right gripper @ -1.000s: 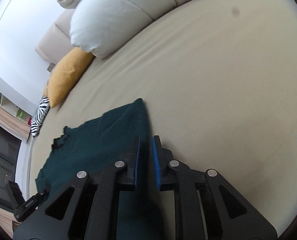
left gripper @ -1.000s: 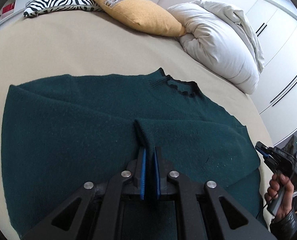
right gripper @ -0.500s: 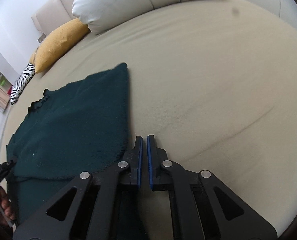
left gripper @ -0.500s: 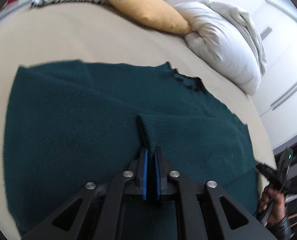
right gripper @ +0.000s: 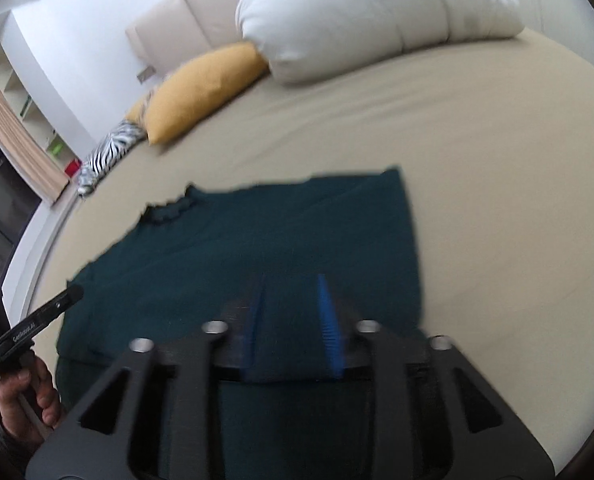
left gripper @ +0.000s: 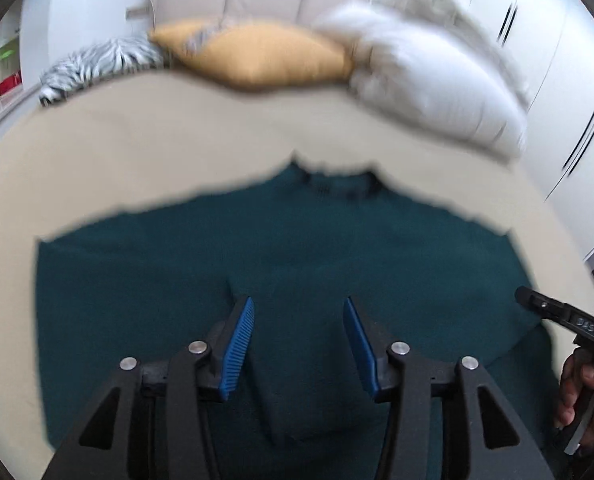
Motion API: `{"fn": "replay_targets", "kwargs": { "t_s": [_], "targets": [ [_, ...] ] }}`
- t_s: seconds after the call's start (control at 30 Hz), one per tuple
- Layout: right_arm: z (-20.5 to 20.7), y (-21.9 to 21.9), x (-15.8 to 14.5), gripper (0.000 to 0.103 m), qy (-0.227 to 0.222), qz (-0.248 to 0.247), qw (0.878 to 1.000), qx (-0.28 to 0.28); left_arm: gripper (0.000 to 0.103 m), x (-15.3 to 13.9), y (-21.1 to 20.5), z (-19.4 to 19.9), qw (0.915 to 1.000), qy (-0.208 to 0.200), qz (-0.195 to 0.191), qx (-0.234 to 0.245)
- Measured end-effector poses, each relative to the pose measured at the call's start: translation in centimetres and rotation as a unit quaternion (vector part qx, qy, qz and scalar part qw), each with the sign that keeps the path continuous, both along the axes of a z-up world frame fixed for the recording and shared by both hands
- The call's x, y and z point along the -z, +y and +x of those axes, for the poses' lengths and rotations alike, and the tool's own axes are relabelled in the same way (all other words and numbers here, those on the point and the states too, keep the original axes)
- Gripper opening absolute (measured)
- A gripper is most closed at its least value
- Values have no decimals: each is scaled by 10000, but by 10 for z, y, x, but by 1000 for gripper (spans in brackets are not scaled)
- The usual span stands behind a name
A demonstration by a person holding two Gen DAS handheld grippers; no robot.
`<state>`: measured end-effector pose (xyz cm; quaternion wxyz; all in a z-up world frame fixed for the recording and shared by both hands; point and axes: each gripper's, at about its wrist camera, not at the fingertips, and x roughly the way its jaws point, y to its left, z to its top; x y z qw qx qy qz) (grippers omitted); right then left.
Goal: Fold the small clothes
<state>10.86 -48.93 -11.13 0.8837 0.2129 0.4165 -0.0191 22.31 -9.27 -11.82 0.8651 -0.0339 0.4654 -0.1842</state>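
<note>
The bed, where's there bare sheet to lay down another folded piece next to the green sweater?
Bare sheet lies right of the green sweater, out to the mattress edge. A band also runs between the sweater's collar and the yellow cushion and white duvet. Crowded: the headboard end, and over the sweater, where both opening grippers hover.

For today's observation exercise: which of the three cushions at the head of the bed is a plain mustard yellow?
The middle cushion, between the zebra-striped cushion and the large white pillow.

Beige bed [left gripper: 137, 152], mustard cushion [left gripper: 265, 56], zebra cushion [right gripper: 105, 152], white duvet [right gripper: 361, 16], white wardrobe [left gripper: 537, 20]
</note>
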Motion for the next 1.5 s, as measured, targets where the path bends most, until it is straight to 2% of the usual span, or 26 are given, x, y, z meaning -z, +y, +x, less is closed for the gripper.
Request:
{"fn": "replay_targets", "kwargs": {
  "t_s": [0.03,0.07,0.1,0.23,0.27,0.4,0.47,0.57,0.7,0.83,0.93,1.17,1.23,1.3,1.37,1.5],
  "targets": [
    [2,-2,16,59,198,73,9998,-4,49,8,1,-1,9999,-96,-8,28],
    [1,-2,26,59,129,126,9998,-29,49,7,2,-5,9996,-257,5,87],
    [-5,-1,26,59,-200,46,9998,-59,49,4,4,-7,9997,-236,34,105],
    [-29,-2,2,58,-29,-12,9999,162,50,-13,40,-21,9987,29,-474,-205],
    [-36,-3,-4,59,-54,18,9997,243,50,-18,50,-31,9982,-28,-543,-252],
    [-104,-8,-42,62,-585,151,9971,455,64,-35,93,-85,9980,-74,-585,-246],
    [-131,-8,-51,64,-669,157,9965,483,70,-40,116,-113,9976,-18,-636,-268],
    [-175,-6,-53,65,-611,297,9967,444,73,-42,155,-157,9952,226,-833,-457],
    [-234,-7,-35,65,-347,696,9962,395,73,-30,202,-215,9866,758,-1250,-726],
    [-275,-8,-11,65,-160,1156,9923,425,73,-8,223,-265,9750,1343,-1579,-800],
    [-296,-14,-6,65,-201,1416,9885,490,73,2,222,-295,9710,1556,-1655,-745],
    [-319,-22,-9,65,-173,1624,9861,316,72,27,212,-313,9550,2062,-2050,-585],
    [-324,-23,-6,65,-85,1653,9858,280,72,29,210,-310,9554,2000,-2088,-598],
    [-334,-26,-5,65,-66,1704,9849,291,71,32,210,-309,9523,2024,-2203,-604],
    [-344,-31,-4,65,-40,1738,9841,358,68,35,212,-308,9495,2051,-2291,-622],
    [-359,-44,0,65,68,1866,9812,481,52,38,215,-311,9498,2080,-2242,-654]
  ]
}}
